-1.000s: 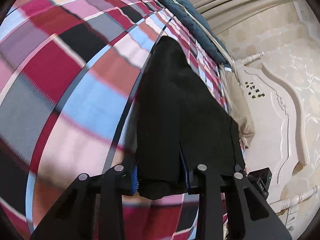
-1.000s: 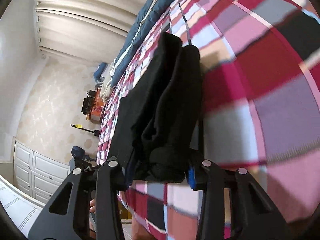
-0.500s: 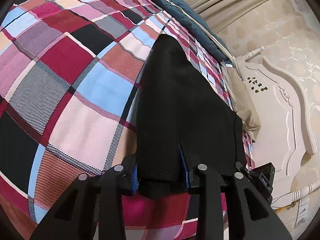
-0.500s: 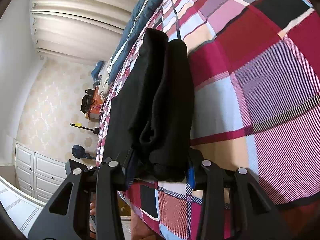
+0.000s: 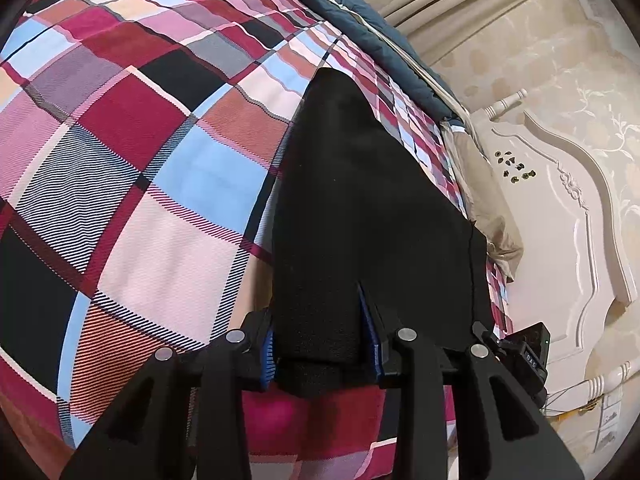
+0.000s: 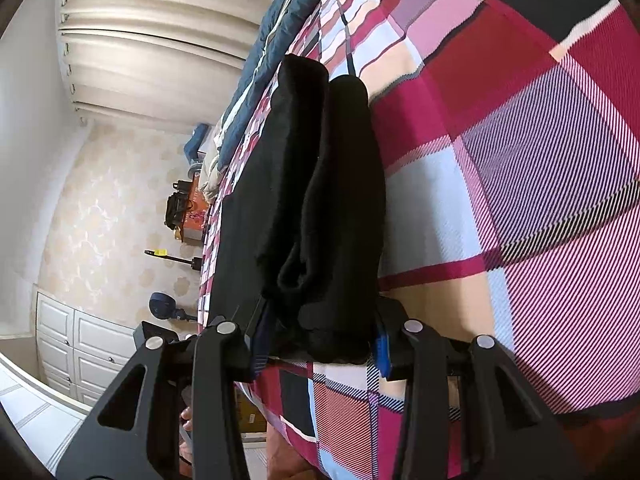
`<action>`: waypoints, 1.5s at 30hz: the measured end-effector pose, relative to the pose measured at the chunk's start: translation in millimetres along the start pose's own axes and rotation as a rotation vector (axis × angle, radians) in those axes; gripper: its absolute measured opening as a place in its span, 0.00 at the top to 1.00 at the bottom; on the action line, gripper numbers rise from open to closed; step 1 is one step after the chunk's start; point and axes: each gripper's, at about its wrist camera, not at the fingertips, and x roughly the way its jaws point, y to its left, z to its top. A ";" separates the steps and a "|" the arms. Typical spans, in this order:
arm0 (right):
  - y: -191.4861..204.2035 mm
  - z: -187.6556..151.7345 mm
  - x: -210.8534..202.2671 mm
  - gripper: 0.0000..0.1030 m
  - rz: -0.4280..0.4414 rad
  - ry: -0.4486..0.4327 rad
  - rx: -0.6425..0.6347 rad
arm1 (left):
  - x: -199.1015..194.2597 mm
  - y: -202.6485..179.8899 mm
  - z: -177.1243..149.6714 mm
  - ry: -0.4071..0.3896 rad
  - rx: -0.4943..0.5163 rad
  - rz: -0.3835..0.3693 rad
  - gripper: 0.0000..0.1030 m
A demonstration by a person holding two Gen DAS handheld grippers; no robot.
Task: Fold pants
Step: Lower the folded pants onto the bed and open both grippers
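Black pants (image 5: 360, 208) lie lengthwise on a plaid bedspread (image 5: 132, 152). My left gripper (image 5: 320, 354) is shut on the near edge of the pants, the cloth bunched between its blue-padded jaws. In the right wrist view the pants (image 6: 320, 184) show as two thick folded layers side by side. My right gripper (image 6: 320, 350) is shut on their near end. Both grippers hold the cloth low, close to the bedspread (image 6: 520, 184).
A white carved headboard (image 5: 560, 240) and a beige pillow (image 5: 484, 200) stand right of the pants. A dark blue quilt (image 5: 360, 12) runs along the bed's far edge. Curtains (image 6: 160, 40), a white cabinet (image 6: 80, 344) and floor clutter show beyond the bed.
Both grippers have kept their grip on the pants. The views have steadied from motion blur, and the pants lie a little flatter and lower on the bed.
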 end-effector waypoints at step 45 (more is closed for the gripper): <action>96.1 -89.3 12.7 0.05 -0.561 -0.202 -0.522 | -32.4 -92.1 -76.6 -0.311 0.447 0.455 0.17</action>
